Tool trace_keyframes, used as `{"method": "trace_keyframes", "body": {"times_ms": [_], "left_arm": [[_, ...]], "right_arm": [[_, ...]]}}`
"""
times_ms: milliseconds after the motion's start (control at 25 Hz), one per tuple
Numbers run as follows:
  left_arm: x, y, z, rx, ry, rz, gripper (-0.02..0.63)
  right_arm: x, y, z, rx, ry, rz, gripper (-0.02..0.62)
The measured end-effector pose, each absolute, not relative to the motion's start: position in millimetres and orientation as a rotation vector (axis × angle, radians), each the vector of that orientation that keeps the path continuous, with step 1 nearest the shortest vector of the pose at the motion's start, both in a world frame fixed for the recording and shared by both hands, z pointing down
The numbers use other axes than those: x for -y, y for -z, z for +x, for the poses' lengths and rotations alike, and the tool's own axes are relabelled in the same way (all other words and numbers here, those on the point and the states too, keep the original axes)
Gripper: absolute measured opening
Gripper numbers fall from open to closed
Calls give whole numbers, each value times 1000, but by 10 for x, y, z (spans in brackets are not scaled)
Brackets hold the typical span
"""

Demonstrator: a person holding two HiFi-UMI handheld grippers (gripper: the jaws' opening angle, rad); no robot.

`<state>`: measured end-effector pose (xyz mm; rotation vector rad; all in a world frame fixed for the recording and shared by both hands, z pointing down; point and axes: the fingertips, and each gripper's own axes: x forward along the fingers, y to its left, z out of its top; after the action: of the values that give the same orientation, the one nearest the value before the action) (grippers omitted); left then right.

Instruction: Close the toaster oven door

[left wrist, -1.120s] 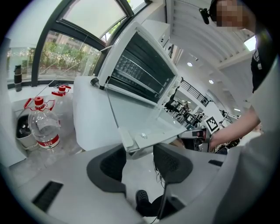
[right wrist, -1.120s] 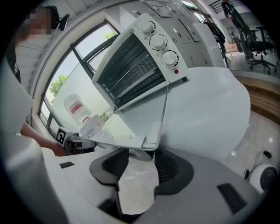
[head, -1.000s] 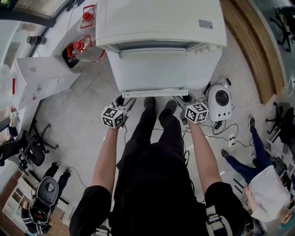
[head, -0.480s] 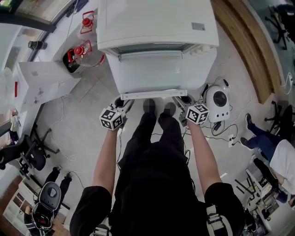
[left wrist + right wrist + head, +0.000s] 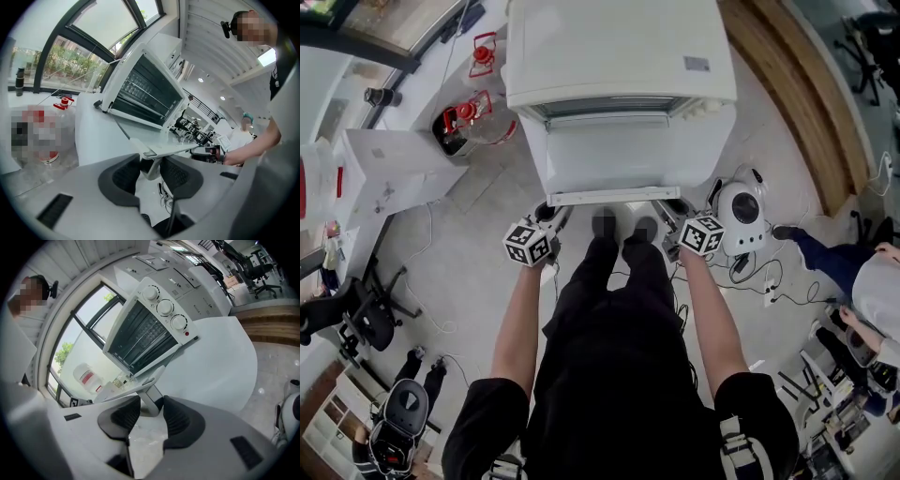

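Observation:
A white toaster oven (image 5: 619, 47) has its door (image 5: 619, 155) hanging open toward me, the handle bar (image 5: 614, 195) along its near edge. My left gripper (image 5: 555, 211) is at the handle's left end. In the left gripper view its jaws (image 5: 151, 172) have just been closing round the handle's post (image 5: 152, 164), with a thin gap still on one side. My right gripper (image 5: 670, 214) is at the right end. In the right gripper view its pads (image 5: 151, 411) press on the other post (image 5: 149, 398). The oven's knobs (image 5: 165, 308) show there.
Red-capped jugs (image 5: 469, 108) and a white box (image 5: 389, 173) stand left of the oven. A white round device (image 5: 745, 211) and cables lie on the floor at the right. People (image 5: 862, 272) and office chairs (image 5: 356, 309) are around the edges.
Both grippers have risen a little with the handle, and the open door looks slightly shorter. The left jaws have narrowed round the handle. A person at the right has moved.

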<state>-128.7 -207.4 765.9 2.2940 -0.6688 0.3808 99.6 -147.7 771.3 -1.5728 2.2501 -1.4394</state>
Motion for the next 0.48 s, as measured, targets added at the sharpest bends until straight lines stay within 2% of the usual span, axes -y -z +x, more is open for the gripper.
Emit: {"method": "trace_keyframes", "body": {"times_ms": [480], "left_arm": [[2079,-7417,-1310,620,-357,2300,140]], "right_arm": [[1484,-7468,992,-2203,1416,-1575,167]]}}
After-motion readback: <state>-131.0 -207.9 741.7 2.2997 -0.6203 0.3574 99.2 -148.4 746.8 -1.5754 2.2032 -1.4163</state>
